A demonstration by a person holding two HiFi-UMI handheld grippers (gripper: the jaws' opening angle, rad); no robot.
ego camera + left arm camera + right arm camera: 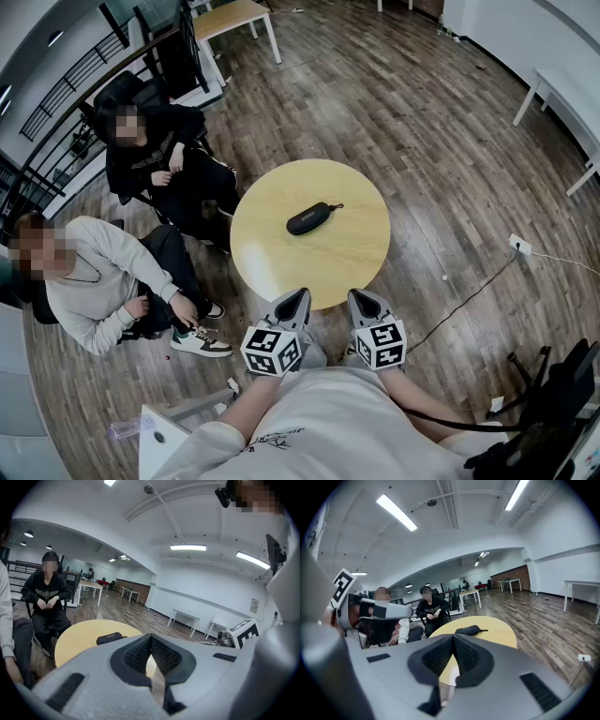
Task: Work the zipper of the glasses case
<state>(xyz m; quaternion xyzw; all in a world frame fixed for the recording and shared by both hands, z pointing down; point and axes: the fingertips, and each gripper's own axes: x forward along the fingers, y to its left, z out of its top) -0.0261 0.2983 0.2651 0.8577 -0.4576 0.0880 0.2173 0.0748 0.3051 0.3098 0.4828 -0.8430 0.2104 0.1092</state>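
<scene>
A black zipped glasses case [309, 217] lies near the middle of a round yellow table [272, 258], its pull tab pointing right. Both grippers hover just off the table's near edge, well short of the case. The left gripper [293, 302] is shut with nothing between its jaws, and so is the right gripper [364, 300]. In the left gripper view the gripper [151, 637] has its tips touching, with the case [109, 638] beyond on the table [75, 644]. In the right gripper view the gripper [453, 637] is likewise shut, and the case [467, 630] lies ahead.
Two people sit close to the table's left side: one in black [155, 155], one in a light top [103, 281]. A power strip [518, 245] with its cable lies on the wooden floor at right. A wooden table [234, 19] stands at the back.
</scene>
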